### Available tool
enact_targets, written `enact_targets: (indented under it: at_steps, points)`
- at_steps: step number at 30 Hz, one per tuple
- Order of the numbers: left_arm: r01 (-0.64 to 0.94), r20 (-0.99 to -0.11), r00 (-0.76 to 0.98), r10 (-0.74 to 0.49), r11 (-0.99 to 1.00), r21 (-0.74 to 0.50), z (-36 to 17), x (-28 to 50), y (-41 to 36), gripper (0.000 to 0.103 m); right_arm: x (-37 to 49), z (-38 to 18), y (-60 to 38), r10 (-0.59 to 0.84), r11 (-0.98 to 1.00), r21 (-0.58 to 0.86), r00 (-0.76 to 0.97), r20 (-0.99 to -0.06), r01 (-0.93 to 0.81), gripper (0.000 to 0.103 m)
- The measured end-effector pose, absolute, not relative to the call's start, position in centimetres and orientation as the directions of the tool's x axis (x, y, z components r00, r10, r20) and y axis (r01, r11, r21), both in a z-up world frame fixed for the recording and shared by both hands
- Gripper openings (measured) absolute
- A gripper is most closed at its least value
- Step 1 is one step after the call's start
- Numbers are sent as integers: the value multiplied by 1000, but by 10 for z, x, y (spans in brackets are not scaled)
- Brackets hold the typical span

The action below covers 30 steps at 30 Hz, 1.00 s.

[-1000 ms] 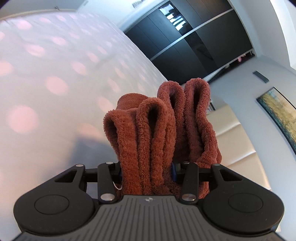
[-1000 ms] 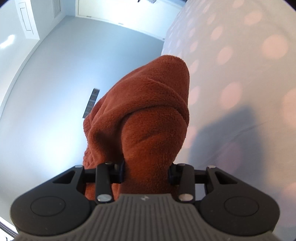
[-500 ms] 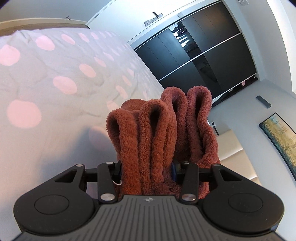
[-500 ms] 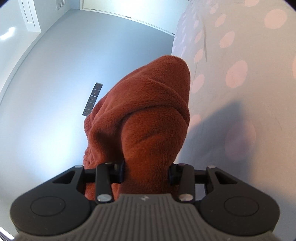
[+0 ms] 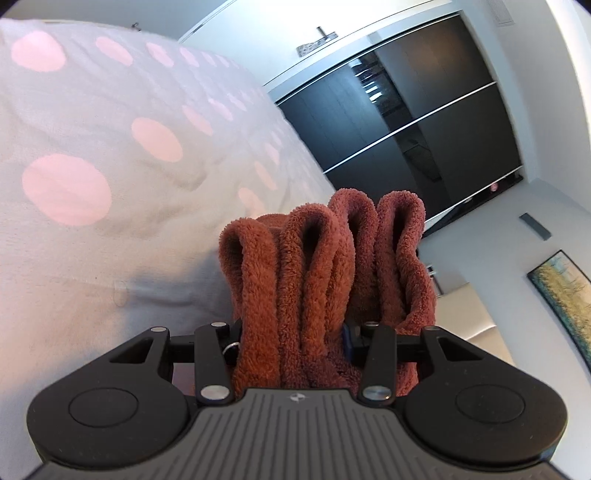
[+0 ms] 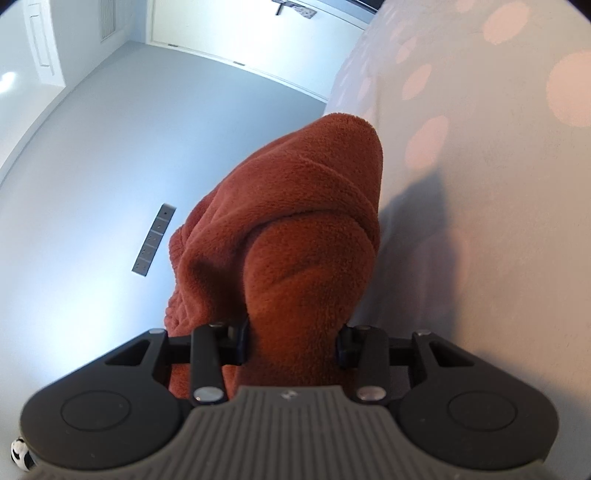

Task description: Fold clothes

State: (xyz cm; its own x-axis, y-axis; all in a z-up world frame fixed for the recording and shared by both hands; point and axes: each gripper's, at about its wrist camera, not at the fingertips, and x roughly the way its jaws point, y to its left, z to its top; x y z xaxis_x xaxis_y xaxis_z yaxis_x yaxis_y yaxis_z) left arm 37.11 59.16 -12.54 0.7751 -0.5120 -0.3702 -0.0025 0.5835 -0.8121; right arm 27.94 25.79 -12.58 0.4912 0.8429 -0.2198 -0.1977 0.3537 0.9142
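Observation:
A rust-brown fleece garment (image 5: 317, 280) is bunched in several thick folds between the jaws of my left gripper (image 5: 293, 339), which is shut on it. The same fleece garment (image 6: 295, 240) rises as one rounded bundle out of my right gripper (image 6: 293, 339), also shut on it. The fabric hides the fingertips of both grippers. In both views the garment hangs close above a grey bedspread (image 5: 92, 229) with pink dots, which fills the left of the left wrist view and the right of the right wrist view as the bedspread (image 6: 498, 184).
A dark sliding-door wardrobe (image 5: 406, 122) stands beyond the bed. A framed picture (image 5: 565, 295) hangs on the white wall at right. In the right wrist view, a grey floor (image 6: 110, 177) with a small vent strip (image 6: 153, 240) and a white door (image 6: 240, 33) lie left of the bed.
Both grippers, still shut on the fleece, have sunk toward the bedspread and moved along it. The dots have grown larger and sharper, and more of the wardrobe and the door shows.

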Motion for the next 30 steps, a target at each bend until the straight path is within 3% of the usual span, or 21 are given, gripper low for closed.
enact_targets:
  at_steps: [6, 14, 18, 19, 22, 26, 27, 30]
  points:
    - [-15, -372, 782, -500, 582, -813, -144, 376, 589, 42, 289, -144, 253, 844, 358, 919, 478, -242, -165, 46]
    - [-65, -393, 803, -448, 590, -805, -138, 358, 592, 52, 279, -138, 243, 829, 403, 905, 475, -297, -137, 71]
    - [-110, -434, 830, -350, 661, -742, -111, 341, 586, 52, 266, -114, 217, 788, 472, 866, 520, -330, -164, 74]
    - [-121, -444, 840, -313, 688, -715, -102, 335, 584, 53, 261, -107, 210, 776, 488, 854, 537, -332, -177, 71]
    - [-137, -438, 866, -243, 725, -674, -78, 316, 578, 54, 243, -95, 191, 749, 535, 817, 569, -340, -217, 46]
    - [-135, -438, 879, -190, 781, -610, -44, 291, 559, 54, 275, -96, 199, 732, 597, 755, 570, -372, -273, 33]
    - [-138, -441, 880, -175, 794, -592, -37, 284, 552, 54, 264, -92, 188, 727, 615, 733, 568, -384, -291, 24]
    - [-146, -454, 882, -130, 839, -523, -16, 261, 526, 54, 248, -81, 181, 697, 676, 658, 580, -422, -333, 22]
